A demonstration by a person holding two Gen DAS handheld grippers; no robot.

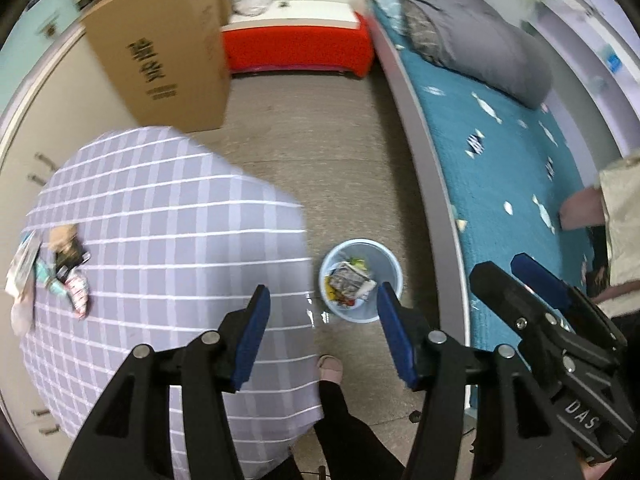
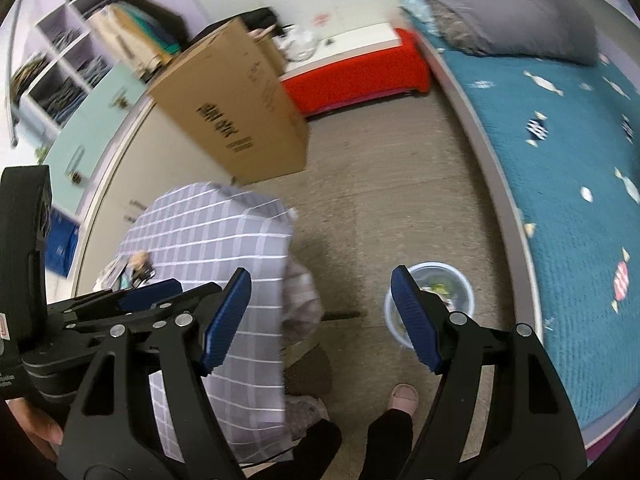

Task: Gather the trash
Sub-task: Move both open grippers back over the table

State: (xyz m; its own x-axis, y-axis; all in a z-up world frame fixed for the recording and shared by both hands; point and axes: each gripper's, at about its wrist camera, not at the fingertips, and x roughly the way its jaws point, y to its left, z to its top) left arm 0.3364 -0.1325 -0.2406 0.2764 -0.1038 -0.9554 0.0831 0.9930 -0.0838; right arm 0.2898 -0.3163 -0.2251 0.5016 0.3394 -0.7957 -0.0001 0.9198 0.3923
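Bin (image 1: 360, 280) already holds wrappers; table (image 1: 160, 220) pile (image 1: 60, 272) remains for you. Left gripper (image 1: 322, 332), right gripper (image 2: 320, 316) both released, empty.

A grey-brown floor (image 1: 320, 168) runs between a bed (image 1: 500, 152) with a teal patterned cover and cream cabinets (image 1: 52, 120). A cardboard box (image 1: 160, 48) leans beside a red bench (image 1: 296, 48); open shelves (image 2: 60, 60) line the lilac wall.
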